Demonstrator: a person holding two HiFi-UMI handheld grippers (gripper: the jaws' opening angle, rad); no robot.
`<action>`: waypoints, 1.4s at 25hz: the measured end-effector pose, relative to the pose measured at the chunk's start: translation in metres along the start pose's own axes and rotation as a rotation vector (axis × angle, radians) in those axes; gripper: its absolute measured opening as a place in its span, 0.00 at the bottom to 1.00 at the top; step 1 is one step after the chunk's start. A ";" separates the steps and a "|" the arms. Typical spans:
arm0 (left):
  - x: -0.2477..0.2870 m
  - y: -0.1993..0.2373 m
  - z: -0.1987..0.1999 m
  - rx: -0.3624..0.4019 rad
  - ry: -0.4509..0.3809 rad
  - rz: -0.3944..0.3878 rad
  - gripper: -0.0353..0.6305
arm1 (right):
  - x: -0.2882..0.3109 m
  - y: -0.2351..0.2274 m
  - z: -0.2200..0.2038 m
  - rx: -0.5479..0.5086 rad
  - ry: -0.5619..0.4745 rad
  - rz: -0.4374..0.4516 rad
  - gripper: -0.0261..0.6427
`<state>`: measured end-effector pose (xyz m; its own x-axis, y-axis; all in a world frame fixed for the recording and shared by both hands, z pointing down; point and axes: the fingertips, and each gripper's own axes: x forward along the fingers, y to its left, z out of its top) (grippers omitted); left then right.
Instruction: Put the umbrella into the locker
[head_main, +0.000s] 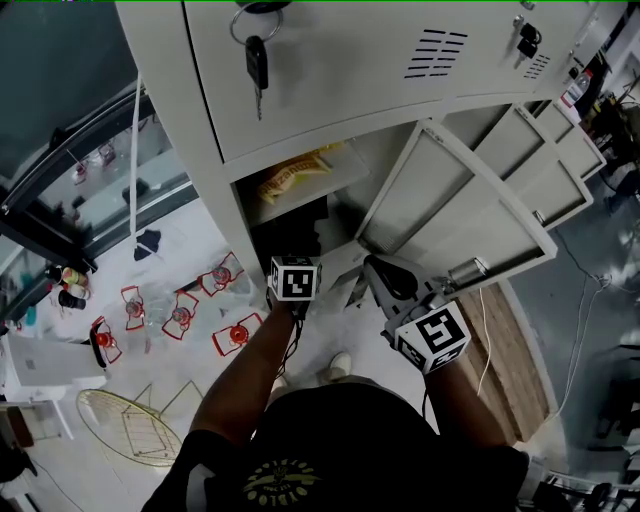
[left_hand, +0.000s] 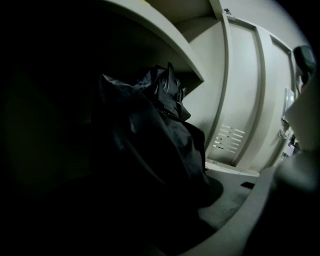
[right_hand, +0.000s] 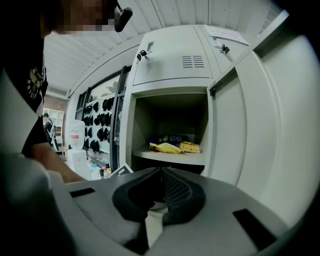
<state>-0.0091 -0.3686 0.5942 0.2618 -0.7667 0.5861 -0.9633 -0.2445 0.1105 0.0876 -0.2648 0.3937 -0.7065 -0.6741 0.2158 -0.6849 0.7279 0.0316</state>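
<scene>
The left tongs (head_main: 296, 276) are reaching into the locker's (head_main: 340, 70) dark lower compartment, where the black umbrella (left_hand: 160, 145) is lying; darkness is hiding their grip. The right tongs (right_hand: 161, 175) are hovering closed and empty. Snack bags (right_hand: 175, 147) are sitting on the shelf (right_hand: 170, 156) at twelve o'clock.

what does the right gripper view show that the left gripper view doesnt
Only the right gripper view: snack packets on the shelf, a key in the upper door, and the right gripper, jaws together and empty. Only the left gripper view: the black umbrella, bundled in the dark under that shelf. Both: the grey locker and its open door.
</scene>
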 end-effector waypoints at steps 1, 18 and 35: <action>0.002 0.002 0.002 -0.010 0.004 0.001 0.45 | 0.000 -0.001 -0.001 0.002 0.002 -0.002 0.08; 0.029 0.003 0.002 0.010 0.113 -0.016 0.55 | -0.004 -0.004 -0.009 0.013 0.026 -0.017 0.08; 0.019 -0.007 0.011 0.104 0.130 -0.033 0.60 | -0.019 0.008 -0.016 0.042 0.024 -0.022 0.08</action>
<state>0.0034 -0.3879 0.5959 0.2767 -0.6760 0.6830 -0.9414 -0.3334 0.0515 0.0983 -0.2440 0.4055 -0.6868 -0.6864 0.2391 -0.7077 0.7065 -0.0046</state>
